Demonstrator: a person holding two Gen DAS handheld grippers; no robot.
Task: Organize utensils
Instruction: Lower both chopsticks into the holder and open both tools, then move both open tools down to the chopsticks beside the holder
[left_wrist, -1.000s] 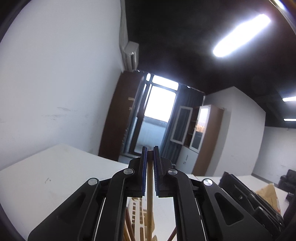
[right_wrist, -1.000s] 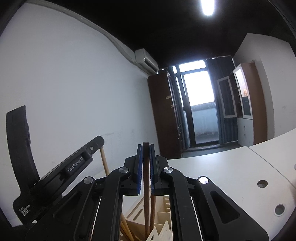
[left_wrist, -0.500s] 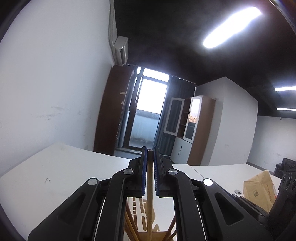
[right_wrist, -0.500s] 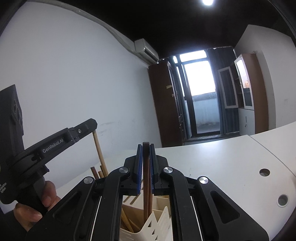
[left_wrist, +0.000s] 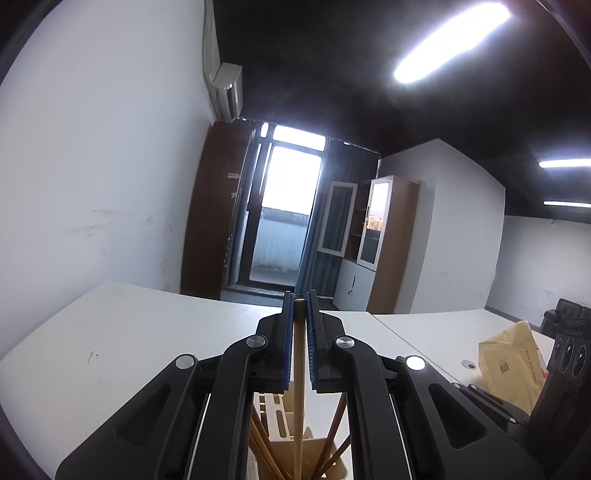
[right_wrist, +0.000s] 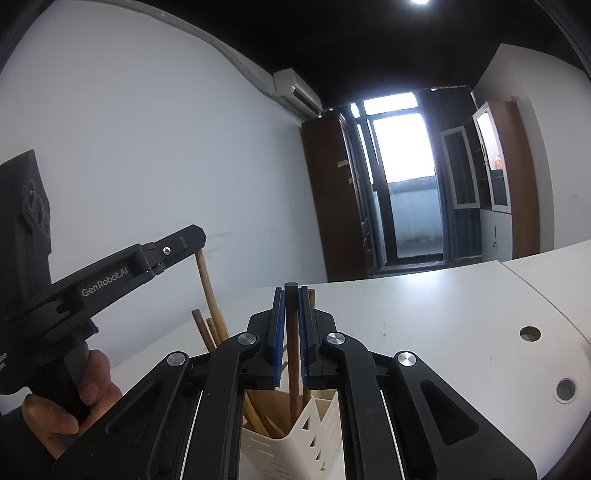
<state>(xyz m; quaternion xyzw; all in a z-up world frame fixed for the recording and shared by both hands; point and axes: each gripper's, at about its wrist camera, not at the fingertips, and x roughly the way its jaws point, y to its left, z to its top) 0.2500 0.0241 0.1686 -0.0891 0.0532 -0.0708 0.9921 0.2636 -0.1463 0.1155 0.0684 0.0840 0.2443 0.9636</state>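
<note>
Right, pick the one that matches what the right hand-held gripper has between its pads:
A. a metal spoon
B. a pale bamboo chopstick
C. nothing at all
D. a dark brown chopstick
D: the right hand-held gripper is shut on a dark brown chopstick that runs down into the white utensil holder; the pale chopstick is in the left hand-held gripper.

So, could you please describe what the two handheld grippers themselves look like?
Both are matte black plastic. The right gripper has angular linkage arms with round silver pivot screws and fingers lined with ridged blue pads. The left gripper matches it; seen from the side, it carries white "GenRobot.AI" lettering and a pistol-style handle.
</note>
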